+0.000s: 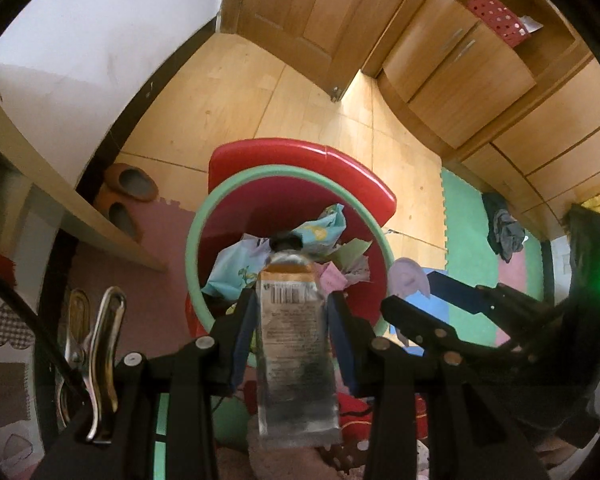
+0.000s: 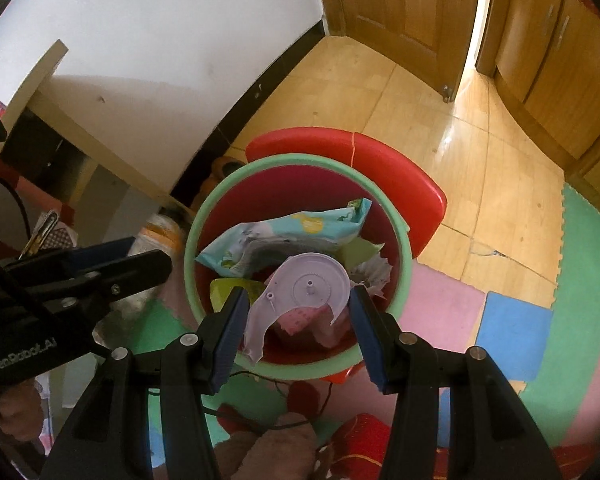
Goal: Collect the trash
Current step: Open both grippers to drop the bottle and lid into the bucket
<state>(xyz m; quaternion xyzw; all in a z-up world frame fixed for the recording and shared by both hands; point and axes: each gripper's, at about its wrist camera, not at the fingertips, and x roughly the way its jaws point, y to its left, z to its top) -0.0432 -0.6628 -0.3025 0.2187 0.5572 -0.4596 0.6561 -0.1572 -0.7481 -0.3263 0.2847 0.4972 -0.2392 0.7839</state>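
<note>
Left gripper [image 1: 290,312] fingers clamp a tube [image 1: 294,344], cap forward, over the near rim of the bin [image 1: 236,188]. Right gripper [image 2: 298,320] fingers pinch a broken plastic disc [image 2: 304,286] above the bin's trash. Advice — push both ahead of the fingertips, past the rim, then open, one at a time.

The left gripper [image 1: 290,312] is clamping a crumpled silver metal tube [image 1: 294,344] above the green-rimmed red bin [image 1: 204,224] holding wrappers.

Both wrist cameras look steeply down along their fingers, close above the green-rimmed red bin [image 1: 196,236] [image 2: 405,264] just ahead, which both views share.
</note>
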